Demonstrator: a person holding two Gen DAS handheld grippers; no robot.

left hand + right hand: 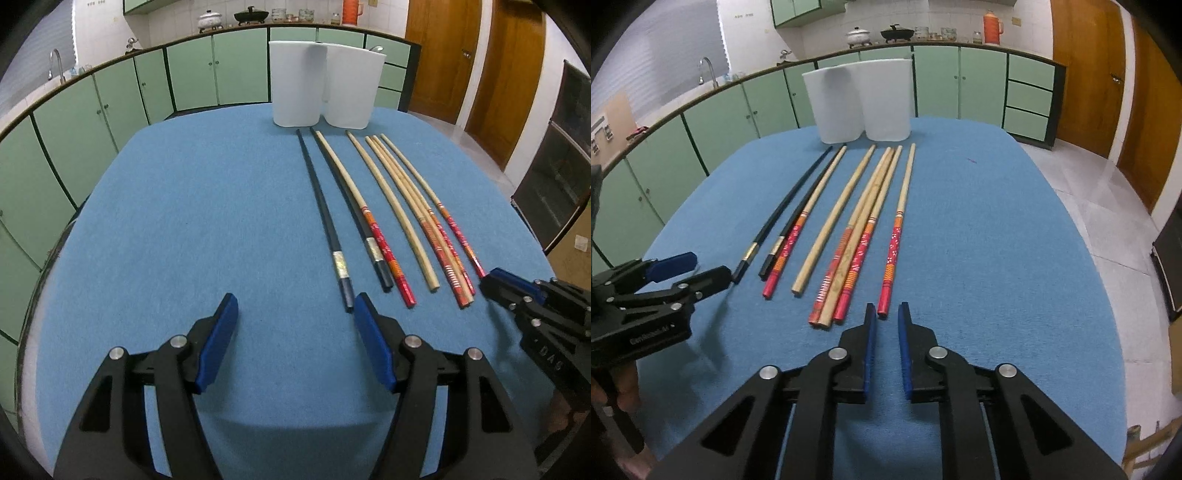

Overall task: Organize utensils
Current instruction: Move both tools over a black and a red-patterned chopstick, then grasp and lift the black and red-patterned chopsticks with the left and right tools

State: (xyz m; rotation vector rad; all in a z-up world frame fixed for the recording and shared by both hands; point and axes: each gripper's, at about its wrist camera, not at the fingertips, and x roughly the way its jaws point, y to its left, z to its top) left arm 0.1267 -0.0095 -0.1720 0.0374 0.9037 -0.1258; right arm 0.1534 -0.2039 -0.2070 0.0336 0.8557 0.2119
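On a table point(997, 240) covered in blue cloth, seven chopsticks lie side by side, their tips pointing toward two white containers point(862, 107) that stand touching each other at the far edge. None has been lifted yet. The right gripper point(887, 314) sits low at the near end of the rightmost chopstick point(897, 243), a red-handled one lying apart from the rest. Its jaws are narrowed to a slim gap with the butt end just at their tips, but the pads do not appear to press on it. The left gripper point(293, 308) has its jaws standing wide, nothing between them, with its right finger tip just beside the butt of the black chopstick point(325, 225) on the far left of the row. Both grippers tilt steeply down toward the table. The likely trouble: gripping a thin round stick at its very end could let it swing, roll or slip free when raised. On the left, the wide jaws might nudge the black stick sideways into the second black chopstick point(369, 240) and the red one pressed against it.
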